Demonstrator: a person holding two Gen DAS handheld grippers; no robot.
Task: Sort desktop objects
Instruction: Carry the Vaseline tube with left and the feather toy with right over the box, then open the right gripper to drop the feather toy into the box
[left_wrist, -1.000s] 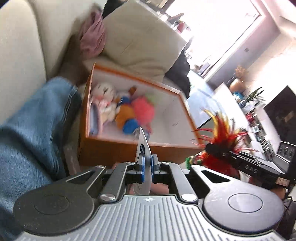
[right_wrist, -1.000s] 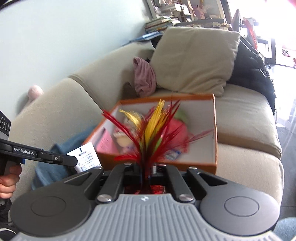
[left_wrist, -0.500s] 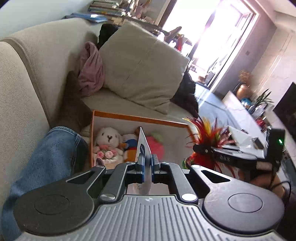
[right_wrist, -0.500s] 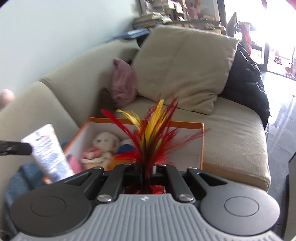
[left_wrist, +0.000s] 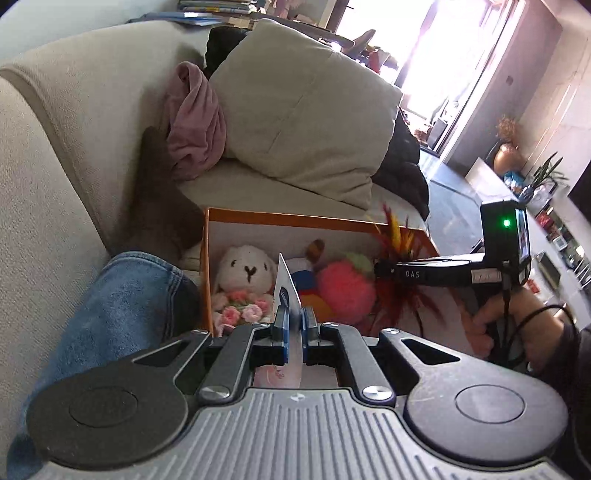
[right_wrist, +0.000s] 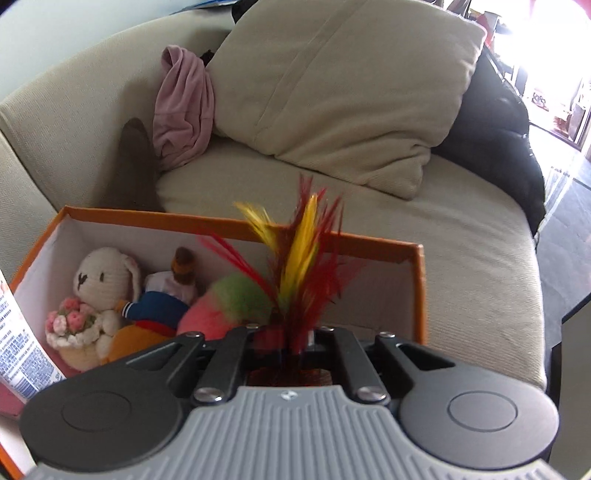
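Observation:
An orange box (left_wrist: 295, 218) (right_wrist: 420, 288) with white inner walls sits on the sofa. It holds a white bunny plush (left_wrist: 245, 275) (right_wrist: 99, 284), a blue and orange plush (right_wrist: 155, 314) and a pink and green fuzzy ball (left_wrist: 345, 291) (right_wrist: 229, 306). My left gripper (left_wrist: 293, 321) is shut on a white squeeze tube (left_wrist: 288, 291), also seen in the right wrist view (right_wrist: 18, 350), held at the box's near edge. My right gripper (right_wrist: 295, 339) is shut on a red and yellow feather shuttlecock (right_wrist: 299, 266) (left_wrist: 397, 236), over the box's right part.
The beige sofa (right_wrist: 406, 236) carries a large cushion (left_wrist: 306, 122), a pink cloth (left_wrist: 195, 122) and a black garment (right_wrist: 498, 147). A leg in blue jeans (left_wrist: 122, 306) lies left of the box. A low table (left_wrist: 554, 236) stands far right.
Both grippers have moved closer to the box and lower, still holding their objects. The box and its plush toys now fill more of both views.

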